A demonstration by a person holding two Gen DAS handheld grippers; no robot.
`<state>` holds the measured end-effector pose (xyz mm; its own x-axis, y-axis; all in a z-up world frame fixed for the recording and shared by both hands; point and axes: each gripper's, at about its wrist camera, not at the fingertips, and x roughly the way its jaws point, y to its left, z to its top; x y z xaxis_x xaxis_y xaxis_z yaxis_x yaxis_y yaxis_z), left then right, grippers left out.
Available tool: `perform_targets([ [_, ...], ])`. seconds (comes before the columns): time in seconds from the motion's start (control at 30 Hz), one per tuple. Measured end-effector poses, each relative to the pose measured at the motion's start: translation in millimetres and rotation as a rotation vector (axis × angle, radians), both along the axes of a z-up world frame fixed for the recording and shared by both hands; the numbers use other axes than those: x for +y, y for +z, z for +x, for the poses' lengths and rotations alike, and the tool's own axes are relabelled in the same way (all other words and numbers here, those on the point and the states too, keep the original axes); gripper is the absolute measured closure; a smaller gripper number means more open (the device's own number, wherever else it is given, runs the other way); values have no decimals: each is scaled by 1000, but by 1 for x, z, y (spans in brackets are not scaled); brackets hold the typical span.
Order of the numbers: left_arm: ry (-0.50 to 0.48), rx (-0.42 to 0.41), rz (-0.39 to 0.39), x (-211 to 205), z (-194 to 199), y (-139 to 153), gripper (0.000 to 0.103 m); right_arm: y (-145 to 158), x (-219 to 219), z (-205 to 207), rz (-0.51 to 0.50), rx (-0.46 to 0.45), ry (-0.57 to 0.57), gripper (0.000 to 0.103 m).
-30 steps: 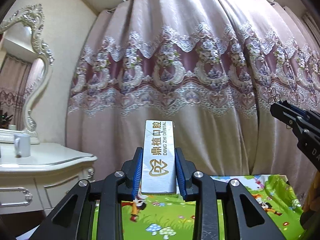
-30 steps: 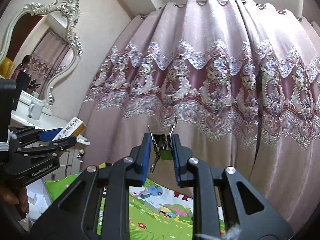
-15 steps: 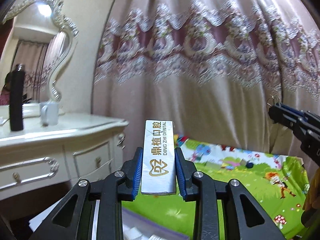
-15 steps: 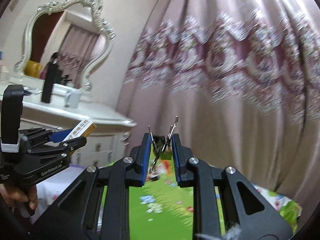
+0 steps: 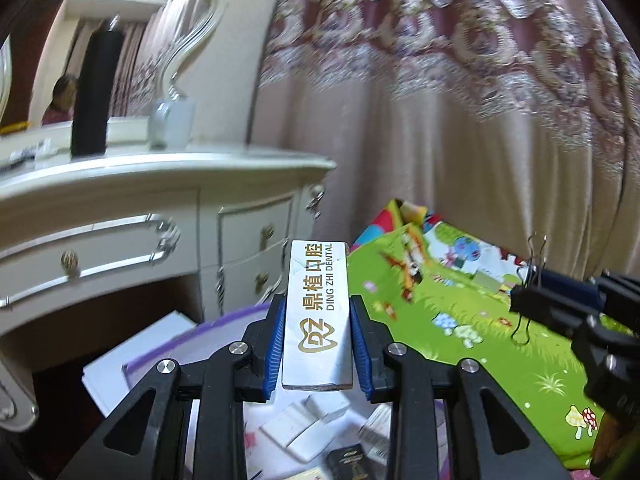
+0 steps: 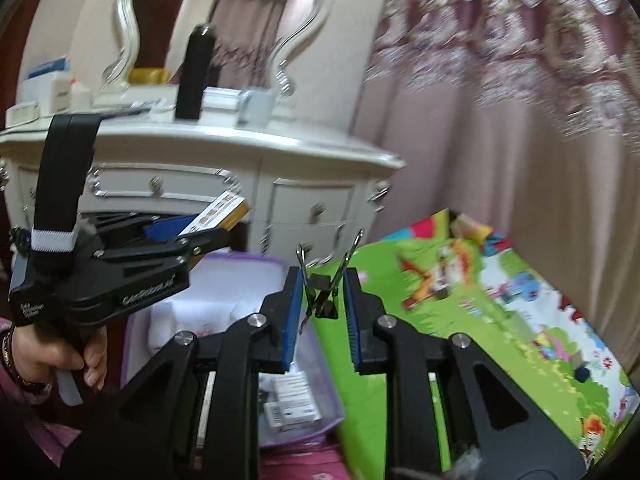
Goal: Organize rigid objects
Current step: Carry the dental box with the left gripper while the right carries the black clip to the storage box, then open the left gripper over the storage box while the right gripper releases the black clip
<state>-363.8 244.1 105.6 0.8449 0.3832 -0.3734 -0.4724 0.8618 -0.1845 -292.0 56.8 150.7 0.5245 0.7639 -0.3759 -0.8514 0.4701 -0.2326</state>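
Both views have tipped down since the earlier frames: curtain alone gave way to the dressing table, the play mat and a purple bin below the grippers.

Left gripper [image 5: 317, 344]: blue pads pinch a white dental box [image 5: 318, 312] along its long sides, box end pointing forward, held over the purple bin [image 5: 172, 354]. Right gripper [image 6: 322, 308]: jaws pressed nearly together on a black binder clip [image 6: 322, 294], wire handles sticking up; it sits over the bin's right edge, where bin meets the green play mat [image 6: 500, 340].

Step in hand, as judged: carrying both items down to the bin for sorting. To do it well:
- bring one gripper in at a time; the two tools are near each other over the bin
- lower the box until it is just above the contents before loosening the pads, keeping it flat
- settle the clip inside the bin wall, not on the mat; its wire loops may catch on a pad at release

Surroundings: small white boxes [image 5: 304, 420] and a dark packet already lie in the bin, leaving limited free floor. White dressing table [image 5: 160, 208] stands just behind the bin, its drawer fronts close to the box's forward end. A tall black cylinder [image 6: 196, 76] and a grey mug [image 6: 256, 106] stand on the tabletop, well clear. Motion blur obscures finer detail
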Motion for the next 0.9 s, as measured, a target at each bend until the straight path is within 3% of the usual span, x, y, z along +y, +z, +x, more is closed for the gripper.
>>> perform_targets([
  [0.43,51,159,-194,48,7,-58,71,-58,62,-1,-206,125,142,79],
  [0.67,70,306,-301,72,20,-90,71,-92,86,2,-308,233,208,79],
  [0.9,106,400,-383,95,25,-103,71,-108,95,8,-321,333,263,79],
])
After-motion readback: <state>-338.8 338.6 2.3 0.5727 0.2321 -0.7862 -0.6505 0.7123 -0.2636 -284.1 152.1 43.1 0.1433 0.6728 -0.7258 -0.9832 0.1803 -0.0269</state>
